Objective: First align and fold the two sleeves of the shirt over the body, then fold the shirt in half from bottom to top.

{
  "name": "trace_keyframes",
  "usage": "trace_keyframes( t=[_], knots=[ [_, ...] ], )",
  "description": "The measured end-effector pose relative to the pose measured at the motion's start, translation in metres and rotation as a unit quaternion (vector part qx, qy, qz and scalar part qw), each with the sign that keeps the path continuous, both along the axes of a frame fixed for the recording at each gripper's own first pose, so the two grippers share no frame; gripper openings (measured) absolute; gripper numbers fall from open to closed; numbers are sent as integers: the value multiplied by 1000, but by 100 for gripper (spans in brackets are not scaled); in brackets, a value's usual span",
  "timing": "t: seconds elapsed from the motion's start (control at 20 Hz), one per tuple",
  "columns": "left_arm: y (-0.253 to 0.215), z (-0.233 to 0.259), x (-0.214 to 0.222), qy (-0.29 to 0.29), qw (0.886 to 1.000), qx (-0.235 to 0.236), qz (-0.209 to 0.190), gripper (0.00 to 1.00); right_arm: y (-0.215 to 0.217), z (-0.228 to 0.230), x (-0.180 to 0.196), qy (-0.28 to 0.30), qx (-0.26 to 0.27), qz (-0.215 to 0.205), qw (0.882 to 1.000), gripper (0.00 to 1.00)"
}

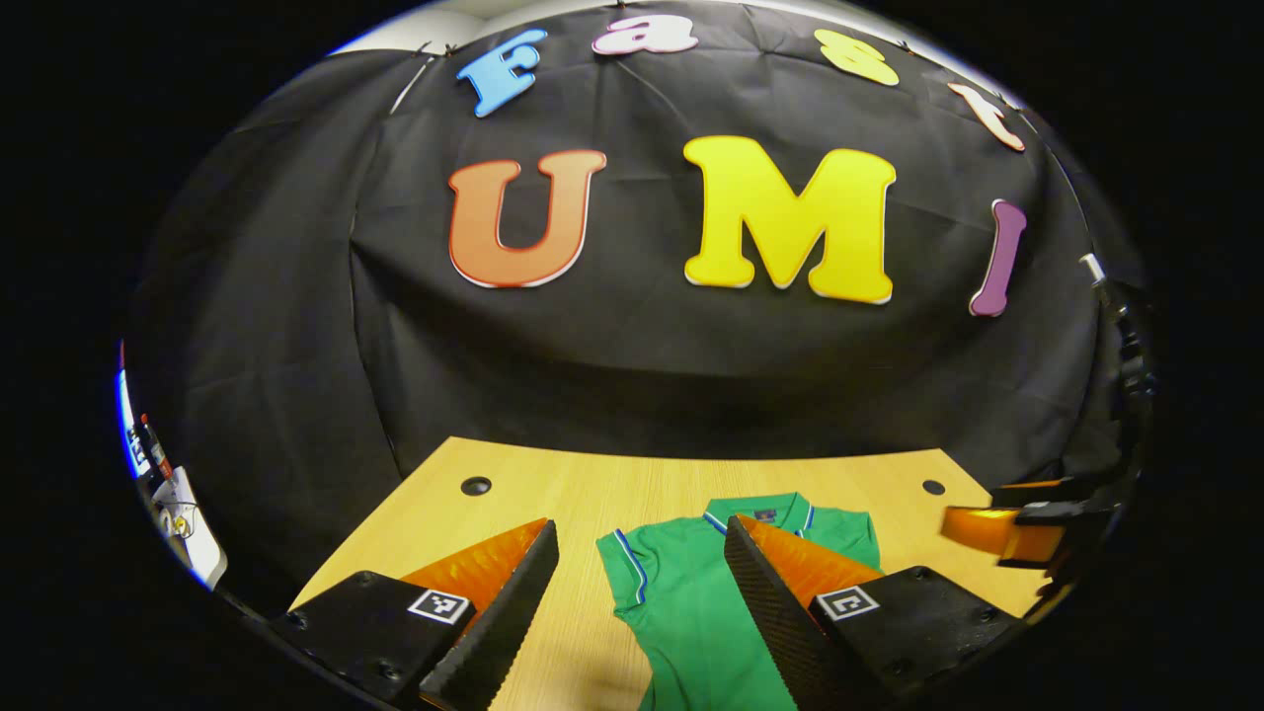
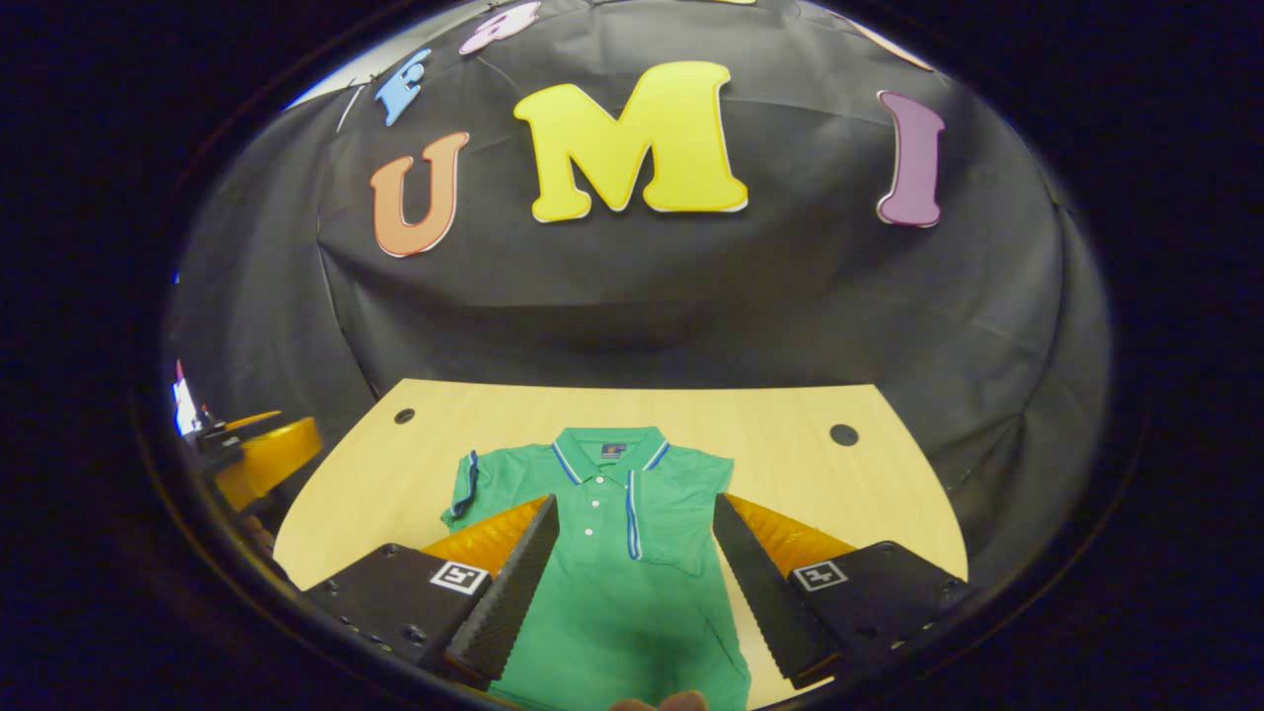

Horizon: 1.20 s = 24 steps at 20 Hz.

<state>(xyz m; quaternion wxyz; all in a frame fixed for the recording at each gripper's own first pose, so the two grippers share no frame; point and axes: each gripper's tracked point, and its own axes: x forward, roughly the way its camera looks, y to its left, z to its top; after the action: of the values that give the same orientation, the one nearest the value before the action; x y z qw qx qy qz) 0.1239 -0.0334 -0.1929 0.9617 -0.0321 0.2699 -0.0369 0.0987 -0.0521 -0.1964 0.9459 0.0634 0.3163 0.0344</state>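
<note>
Right gripper view: one green shirt point(image 2: 632, 553) on table point(image 2: 790, 415); two table holes; both grippers' jaws spread, empty.

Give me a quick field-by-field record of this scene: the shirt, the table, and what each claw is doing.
shirt: green polo shirt lying flat, collar toward the far wall; one sleeve already folded over the body, the other still out
table: wooden table with two dark holes near the far edge
left claw: left claw open, above the shirt's near part, holding nothing
right claw: right claw open, over the shirt's body, holding nothing
fold in half: not yet done
</note>
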Motion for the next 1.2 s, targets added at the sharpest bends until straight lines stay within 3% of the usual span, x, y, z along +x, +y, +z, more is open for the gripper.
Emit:
trace_keyframes(
  t=[0.2, 0.3, 0.35, 0.5, 0.9, 1.05, 1.2],
  knots=[
    [-7, -70, 25, 88, 995, -10, -41, 100, -15, 8, -28, -1, -14, -36, 999, 96],
    [-4, -108, 29, 134, 990, -16, -41, 100, -19, 2, -40, 12, -26, -41, 999, 100],
    [-5, -123, 31, 150, 988, -16, -40, 100, -21, -2, -46, 18, -28, -43, 999, 96],
    [-2, -168, 38, 198, 979, -3, -38, 100, -26, -9, -58, 38, -11, -66, 997, 96],
    [-3, -223, 51, 260, 963, 24, -63, 100, -40, -36, -66, 84, 2, -88, 993, 96],
    [-2, -232, 48, 277, 958, 12, -72, 79, -40, -42, -63, 90, 15, -88, 992, 96],
    [-1, -236, 44, 290, 954, 3, -81, 68, -36, -50, -56, 100, 23, -84, 991, 96]
  ],
)
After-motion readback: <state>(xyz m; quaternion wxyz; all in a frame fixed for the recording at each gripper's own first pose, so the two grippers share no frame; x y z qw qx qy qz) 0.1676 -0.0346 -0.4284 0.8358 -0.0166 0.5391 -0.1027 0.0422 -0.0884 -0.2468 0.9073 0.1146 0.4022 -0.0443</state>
